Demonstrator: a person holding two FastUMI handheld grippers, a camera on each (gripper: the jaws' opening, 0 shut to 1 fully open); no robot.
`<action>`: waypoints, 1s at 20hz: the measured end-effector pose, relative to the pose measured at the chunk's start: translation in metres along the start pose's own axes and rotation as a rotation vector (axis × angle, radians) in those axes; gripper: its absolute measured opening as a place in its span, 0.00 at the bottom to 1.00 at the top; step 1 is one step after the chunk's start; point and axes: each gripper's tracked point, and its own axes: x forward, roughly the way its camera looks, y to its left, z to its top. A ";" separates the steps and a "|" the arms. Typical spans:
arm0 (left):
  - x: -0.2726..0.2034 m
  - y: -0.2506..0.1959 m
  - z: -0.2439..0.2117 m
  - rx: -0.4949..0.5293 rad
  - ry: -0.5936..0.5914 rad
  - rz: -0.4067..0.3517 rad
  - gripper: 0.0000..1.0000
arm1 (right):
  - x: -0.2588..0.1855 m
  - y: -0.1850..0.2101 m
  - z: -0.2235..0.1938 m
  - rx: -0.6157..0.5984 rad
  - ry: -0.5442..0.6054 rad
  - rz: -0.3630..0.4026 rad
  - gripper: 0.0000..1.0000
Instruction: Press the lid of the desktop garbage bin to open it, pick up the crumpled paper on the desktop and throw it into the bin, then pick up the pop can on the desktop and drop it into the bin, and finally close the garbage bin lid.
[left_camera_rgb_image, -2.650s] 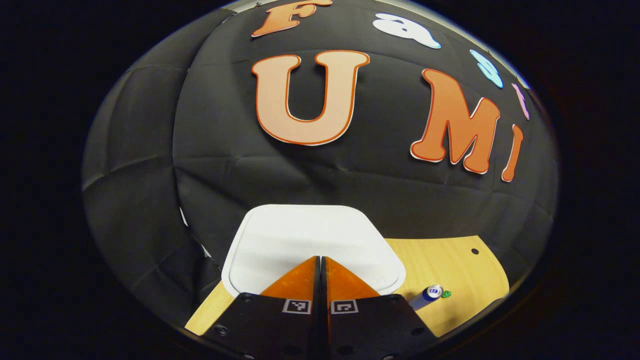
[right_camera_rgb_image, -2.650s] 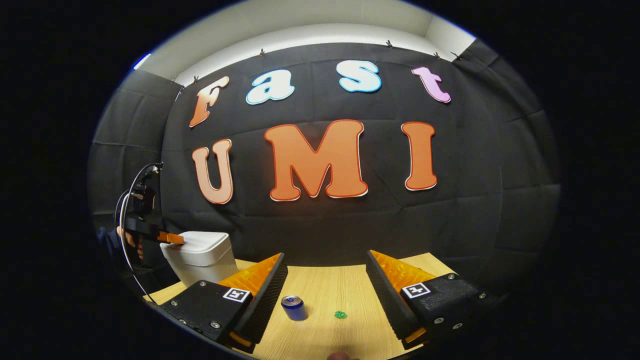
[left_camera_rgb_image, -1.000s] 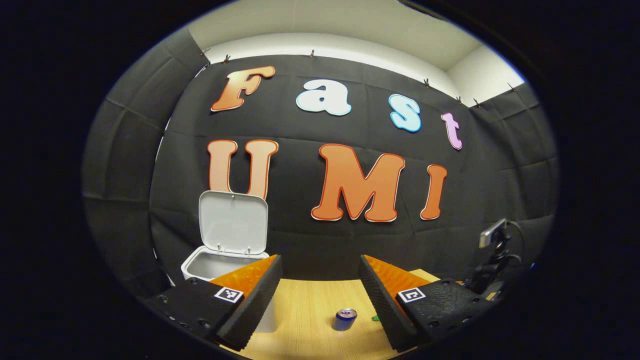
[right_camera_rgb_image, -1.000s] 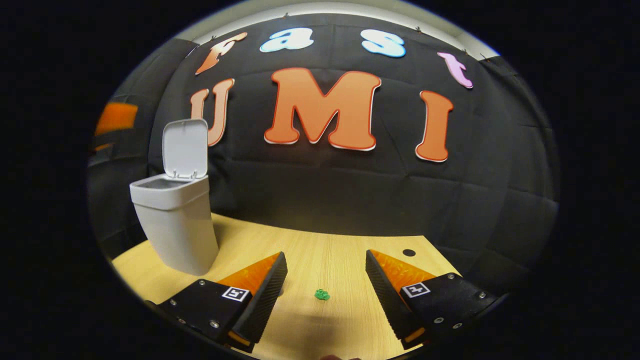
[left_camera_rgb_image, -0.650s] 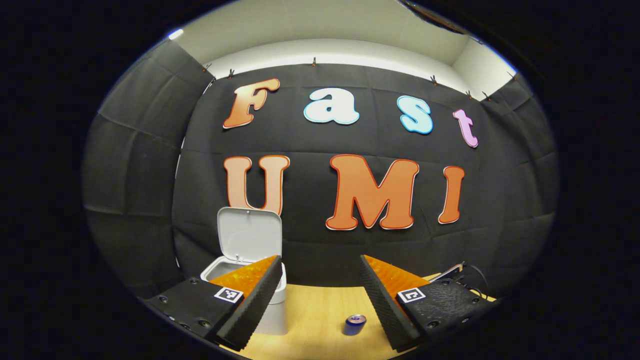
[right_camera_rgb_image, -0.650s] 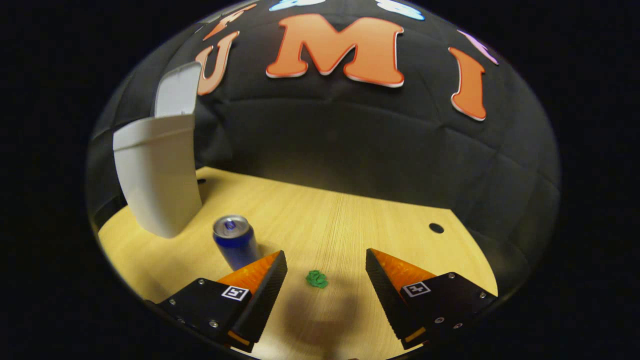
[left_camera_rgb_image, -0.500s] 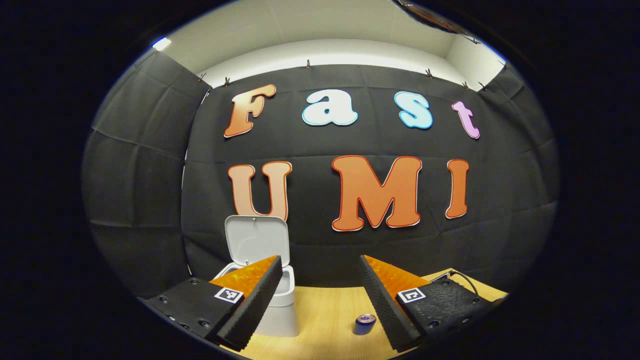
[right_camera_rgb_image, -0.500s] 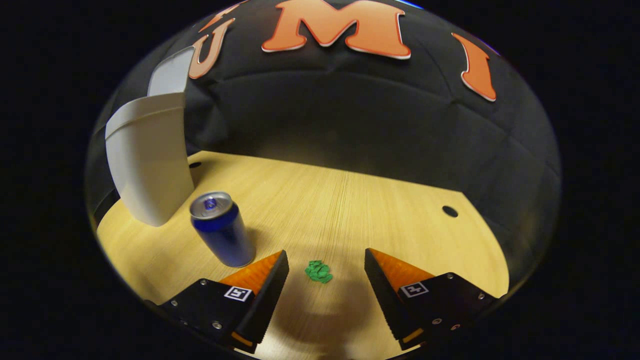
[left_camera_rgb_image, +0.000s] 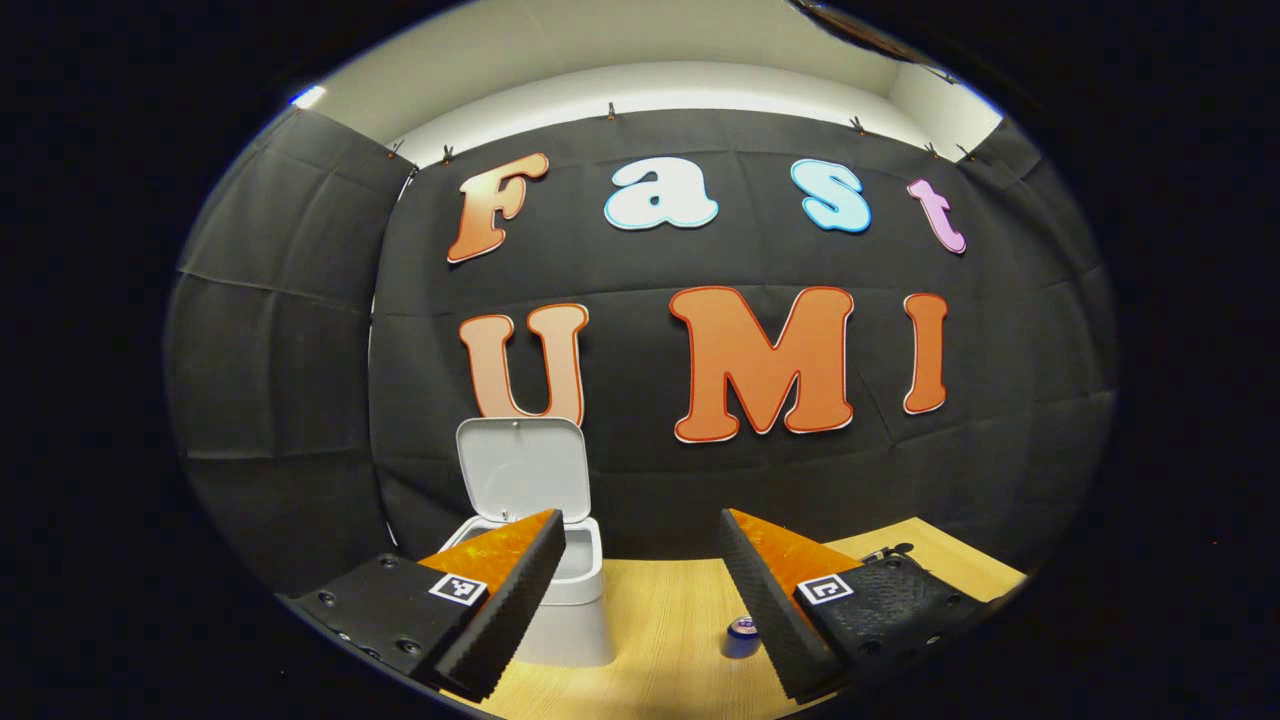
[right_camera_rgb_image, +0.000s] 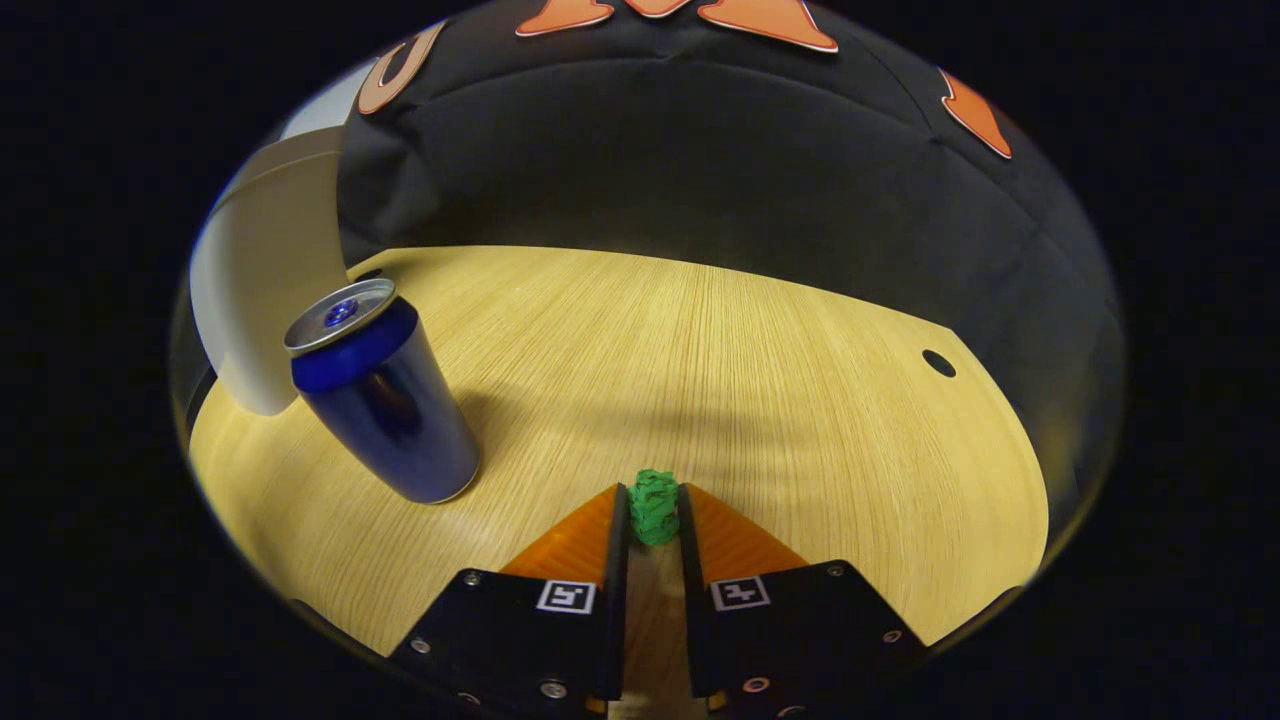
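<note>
Left gripper view: I hold the left gripper level above the near edge of the wooden desktop, its jaws wide apart with nothing between them. Beyond its left finger stands the white garbage bin, partly covered by that finger. The bin's lid is swung up and stands upright against the booth wall, so the mouth is open; from here I cannot tell what lies inside. The blue pop can stands upright on the desktop to the right of the bin, well apart from it, and is half hidden behind the gripper's right finger. A dark cable lies at the far right edge of the desktop.

Right gripper view: I hold the right gripper tilted down onto the desktop, its jaws drawn together and clamped on the green crumpled paper, which sits pinched at the fingertips right at the surface. To the left the pop can stands upright, apart from the gripper. Behind it, at the far left, rises the bin's white wall; its inside is hidden from this angle. A small round hole marks the desktop at the far right.
</note>
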 end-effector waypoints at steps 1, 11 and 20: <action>0.000 0.002 0.002 -0.002 -0.007 -0.003 0.97 | -0.006 0.001 0.007 0.030 -0.012 0.004 0.23; -0.009 0.075 -0.005 -0.112 -0.044 0.029 0.89 | -0.189 0.081 0.230 0.056 -0.423 0.184 0.17; -0.032 0.194 -0.023 -0.154 -0.058 0.195 0.93 | -0.216 0.309 0.323 -0.087 -0.498 0.465 0.17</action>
